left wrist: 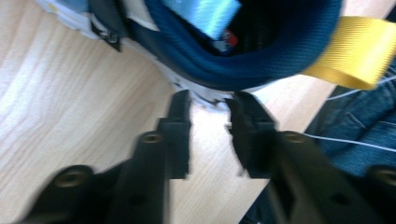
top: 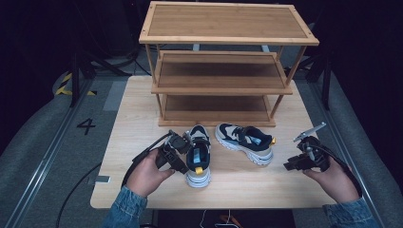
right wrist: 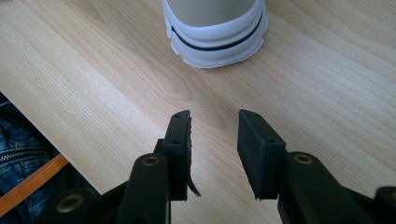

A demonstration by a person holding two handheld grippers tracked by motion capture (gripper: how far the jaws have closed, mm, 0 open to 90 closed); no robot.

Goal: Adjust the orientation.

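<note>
Two sneakers sit on the pale wooden table [top: 142,142] in front of a three-tier bamboo shoe rack [top: 223,28], and the work in hand looks like getting them onto its shelves. The near sneaker [top: 198,156] stands with its heel toward the person, toe aimed at the rack, which suits a straight push or lift onto the lowest shelf. The left hand-held gripper [top: 183,147] is right at that shoe's side. In the left gripper view its jaws stand partly apart with bare table between them, their tips just short of the padded navy collar [left wrist: 243,60] and white sole edge, so nothing is gripped. A stiff yellow woven pull loop [left wrist: 355,51] sticks out at the heel, an easy tab to pinch.

The second sneaker [top: 244,140] lies crosswise, beige toe to the left and heel to the right, just beside the first. The right hand-held gripper [top: 297,164] waits well apart from it, jaws at a middling gap and empty, pointed at the smooth, ribbed white rubber of a sole [right wrist: 215,42], probably ready to take that shoe next.
</note>
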